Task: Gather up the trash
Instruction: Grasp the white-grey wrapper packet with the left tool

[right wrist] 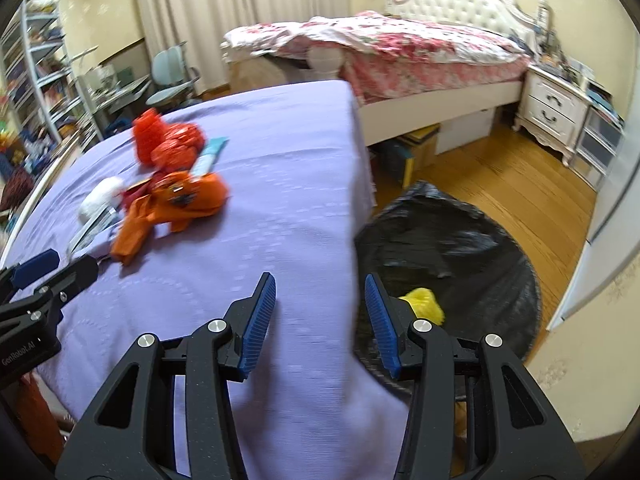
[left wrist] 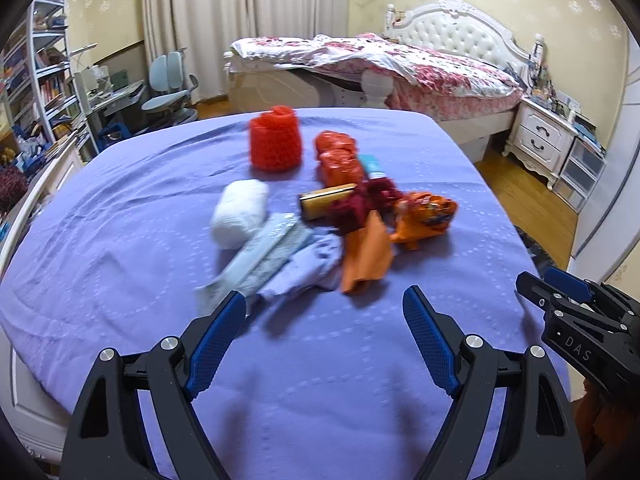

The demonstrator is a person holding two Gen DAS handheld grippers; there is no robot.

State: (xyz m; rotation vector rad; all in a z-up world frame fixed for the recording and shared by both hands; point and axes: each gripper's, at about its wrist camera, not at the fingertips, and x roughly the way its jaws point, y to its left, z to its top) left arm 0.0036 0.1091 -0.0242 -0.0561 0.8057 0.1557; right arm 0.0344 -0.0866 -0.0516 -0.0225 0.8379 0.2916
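My left gripper (left wrist: 324,304) hangs spread and empty just short of the crumpled pale-blue plastic wrapper (left wrist: 264,256), whose long axis runs away toward the white foam wad (left wrist: 240,214). My right gripper (right wrist: 320,296) (parted, empty) sits farther, beside the black-lined bin (right wrist: 460,240).

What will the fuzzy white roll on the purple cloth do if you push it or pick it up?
The white roll looks soft and foamy, so it would probably squash a little and feel light. Its rounded, tube-like shape means a sideways push might roll it across the purple cloth. It hardly looks fragile, though blur hides its surface.
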